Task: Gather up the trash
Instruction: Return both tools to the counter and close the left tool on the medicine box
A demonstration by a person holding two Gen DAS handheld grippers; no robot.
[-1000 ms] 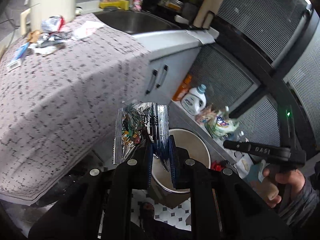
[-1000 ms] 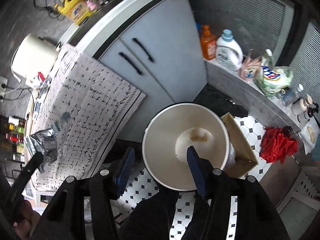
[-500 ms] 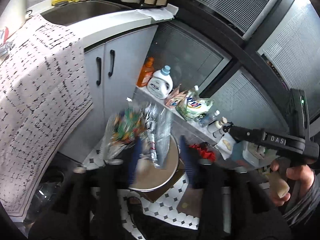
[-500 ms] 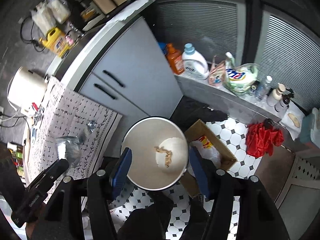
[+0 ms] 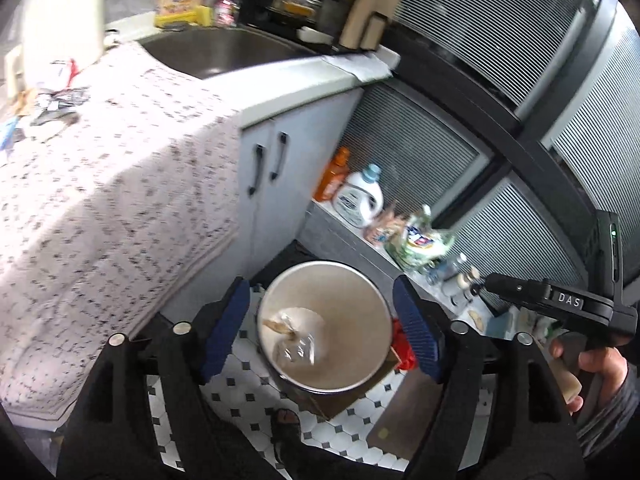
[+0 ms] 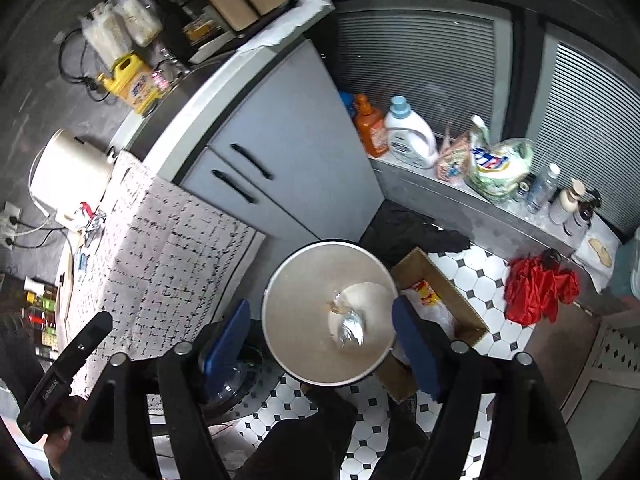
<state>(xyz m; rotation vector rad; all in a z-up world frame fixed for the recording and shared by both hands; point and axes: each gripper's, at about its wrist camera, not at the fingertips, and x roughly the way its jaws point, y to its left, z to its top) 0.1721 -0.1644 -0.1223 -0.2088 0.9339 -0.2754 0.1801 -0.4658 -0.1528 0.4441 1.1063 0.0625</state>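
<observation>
A round metal trash bin [image 5: 348, 280] stands on the tiled floor beside the cabinet; it also shows in the right wrist view [image 6: 304, 280]. A crumpled foil snack wrapper [image 5: 296, 350] lies at its bottom, also seen in the right wrist view [image 6: 350, 326]. My left gripper [image 5: 322, 330] is open and empty above the bin. My right gripper [image 6: 322, 340] is open and empty, also above the bin. More trash [image 5: 52, 96] lies on the patterned cloth [image 5: 100, 184] on the counter at the far left.
A cardboard box [image 6: 440, 292] with a bag sits right of the bin. Detergent bottles [image 6: 408, 136] and bags line a low ledge. A red cloth [image 6: 536, 284] lies on the floor. A sink [image 5: 216, 50] and white kettle [image 6: 68, 176] are on the counter.
My left gripper opened and let the foil wrapper go; the wrapper now lies in the bin. The right gripper stayed open above the bin.
</observation>
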